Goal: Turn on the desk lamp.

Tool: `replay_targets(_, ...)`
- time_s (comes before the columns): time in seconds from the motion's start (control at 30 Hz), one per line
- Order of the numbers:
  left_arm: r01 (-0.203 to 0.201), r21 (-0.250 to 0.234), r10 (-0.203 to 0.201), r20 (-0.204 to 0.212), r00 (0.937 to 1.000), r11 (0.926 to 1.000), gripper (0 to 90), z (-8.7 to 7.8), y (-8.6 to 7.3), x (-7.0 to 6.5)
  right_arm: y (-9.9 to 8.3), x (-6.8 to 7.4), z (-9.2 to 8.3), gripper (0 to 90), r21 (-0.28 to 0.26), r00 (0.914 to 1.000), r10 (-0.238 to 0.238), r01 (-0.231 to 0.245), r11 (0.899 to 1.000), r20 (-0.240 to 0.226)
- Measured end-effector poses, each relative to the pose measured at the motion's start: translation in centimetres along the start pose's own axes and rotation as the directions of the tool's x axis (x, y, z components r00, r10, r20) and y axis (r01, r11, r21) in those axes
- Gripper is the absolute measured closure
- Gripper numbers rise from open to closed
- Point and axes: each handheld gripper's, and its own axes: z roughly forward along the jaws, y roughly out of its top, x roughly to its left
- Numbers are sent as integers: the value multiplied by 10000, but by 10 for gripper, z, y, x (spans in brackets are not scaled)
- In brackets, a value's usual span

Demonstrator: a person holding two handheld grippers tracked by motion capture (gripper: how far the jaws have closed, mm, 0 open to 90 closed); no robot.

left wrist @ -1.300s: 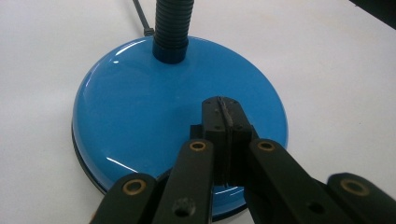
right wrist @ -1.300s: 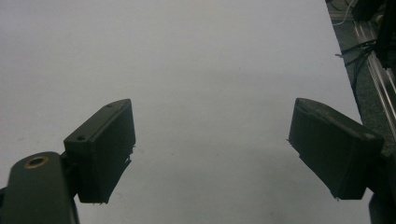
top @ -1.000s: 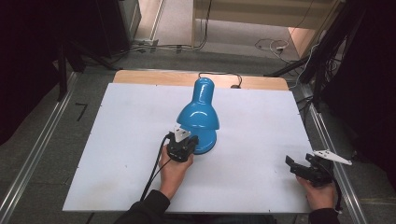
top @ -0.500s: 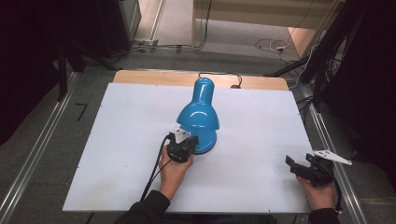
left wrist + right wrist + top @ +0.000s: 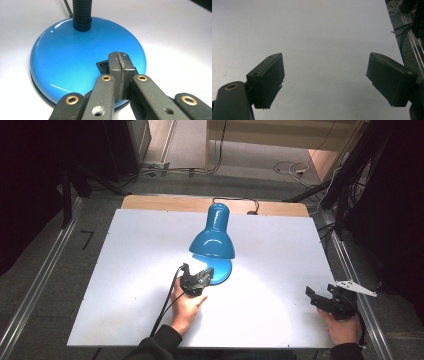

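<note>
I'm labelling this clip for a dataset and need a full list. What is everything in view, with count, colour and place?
desk lamp: one, glossy blue, middle of the table, shade bent over its round base, lit
switch: one, black, set in the base's top, at the left gripper's tips
lamp neck: one, black ribbed, rising from the base
lamp cord: one, black, at the table's far edge
table: one, white top with a wooden far edge
floor cables: several, white and dark, beyond the table
left gripper: one, black, jaws shut, tips on the switch
right gripper: one, black, jaws open, near the table's right edge
hands: two, at the near edge
</note>
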Motion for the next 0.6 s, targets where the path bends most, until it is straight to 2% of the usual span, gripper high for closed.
replay_targets(0.23,535,193,-542,331,9980,9984,900,0,1,2,0,-1,0,132,-57,10000,-9,9,10000,-27)
replay_targets(0.43,465,-4,-464,526,9975,9989,900,-4,4,-1,0,-1,0,132,-44,10000,-31,31,10000,-52)
replay_targets(0.6,573,-148,-566,451,9974,9982,900,-10,8,2,1,0,-1,132,-78,10000,22,-22,10000,-56)
